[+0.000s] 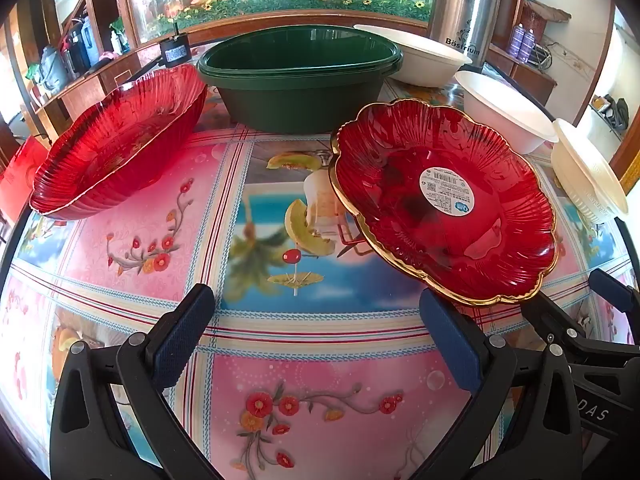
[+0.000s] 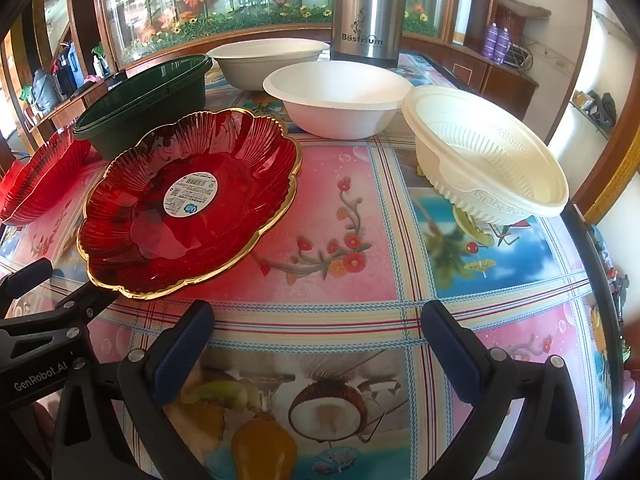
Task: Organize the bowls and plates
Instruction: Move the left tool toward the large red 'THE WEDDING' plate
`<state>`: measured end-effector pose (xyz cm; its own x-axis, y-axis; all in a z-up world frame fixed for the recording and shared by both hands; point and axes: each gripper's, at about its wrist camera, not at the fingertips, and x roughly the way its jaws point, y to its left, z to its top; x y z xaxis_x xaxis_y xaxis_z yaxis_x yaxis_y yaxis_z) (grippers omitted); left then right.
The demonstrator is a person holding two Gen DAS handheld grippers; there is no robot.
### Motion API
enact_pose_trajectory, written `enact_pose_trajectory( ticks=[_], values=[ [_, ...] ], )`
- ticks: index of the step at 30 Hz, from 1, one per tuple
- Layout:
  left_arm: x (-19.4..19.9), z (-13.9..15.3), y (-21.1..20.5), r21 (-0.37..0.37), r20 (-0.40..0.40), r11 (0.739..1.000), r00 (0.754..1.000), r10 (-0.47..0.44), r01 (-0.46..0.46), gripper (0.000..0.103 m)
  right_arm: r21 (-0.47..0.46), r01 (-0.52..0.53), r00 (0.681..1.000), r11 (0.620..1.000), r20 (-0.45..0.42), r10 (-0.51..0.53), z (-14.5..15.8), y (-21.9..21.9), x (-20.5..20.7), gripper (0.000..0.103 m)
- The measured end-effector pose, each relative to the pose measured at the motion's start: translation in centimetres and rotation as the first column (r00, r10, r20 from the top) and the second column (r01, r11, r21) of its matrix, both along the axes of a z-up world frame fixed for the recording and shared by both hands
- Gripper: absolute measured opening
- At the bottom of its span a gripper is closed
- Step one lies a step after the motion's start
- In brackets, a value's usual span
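**Both tools spread above the surface, nothing held**

While both tools hang over the flowered cloth of the surface [image 1: 320, 328], each one has its fingers spread wide and nothing is between them. The left tool [image 1: 320, 344] points down at a bare part of the cloth, and the right tool [image 2: 320, 344] does the same a little more to the right.

Just ahead of the left tool and to its right lies a red plate with a gold wavy rim [image 1: 442, 200]. It has a round white sticker [image 1: 447, 190] in its middle. In the right wrist view this same plate [image 2: 188, 204] is ahead and to the left of the right tool, and a finger of the left tool comes in from the lower left, close to the plate's near edge; whether it touches I cannot tell.

A second red dish [image 1: 120, 144], without gold rim, stands far left and looks tilted. Behind the plates is a dark green oval tub [image 1: 300, 80]. To its right stand two plain white bowls, one farther back [image 2: 268, 58] and one nearer [image 2: 338, 98]. Right of them is a cream ribbed bowl [image 2: 488, 156], apart from the red plate. A steel jug [image 2: 370, 8] stands behind the white bowls.
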<state>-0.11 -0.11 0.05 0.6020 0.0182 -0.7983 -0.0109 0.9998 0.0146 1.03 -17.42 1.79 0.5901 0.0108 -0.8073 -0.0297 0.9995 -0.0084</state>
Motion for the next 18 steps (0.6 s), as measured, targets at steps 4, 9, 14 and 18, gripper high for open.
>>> enact_pose_trajectory(
  ticks=[4,9,14,18],
  values=[
    [0.1,0.0,0.1,-0.016,-0.032,1.000,0.999,-0.007,0.007,0.103,0.000,-0.001,1.000,1.000,0.000,0.001,0.0,0.0,0.0,0.103],
    [-0.9,0.3,1.4,-0.040,-0.090,0.999,0.996,0.018,-0.021,0.103,-0.004,-0.018,0.999,1.000,-0.051,0.017,0.1,0.2,-0.2,0.103],
    [-2.5,2.8,3.3,-0.066,-0.078,0.997,0.997,0.030,-0.035,0.103,0.015,-0.044,0.992,0.999,-0.116,0.045,1.2,0.9,-2.2,0.103],
    [-3.5,4.7,5.4,-0.047,-0.088,0.998,0.995,0.045,-0.050,0.103,-0.002,-0.084,0.990,0.996,-0.113,0.083,3.3,2.3,-3.6,0.103]
  ],
)
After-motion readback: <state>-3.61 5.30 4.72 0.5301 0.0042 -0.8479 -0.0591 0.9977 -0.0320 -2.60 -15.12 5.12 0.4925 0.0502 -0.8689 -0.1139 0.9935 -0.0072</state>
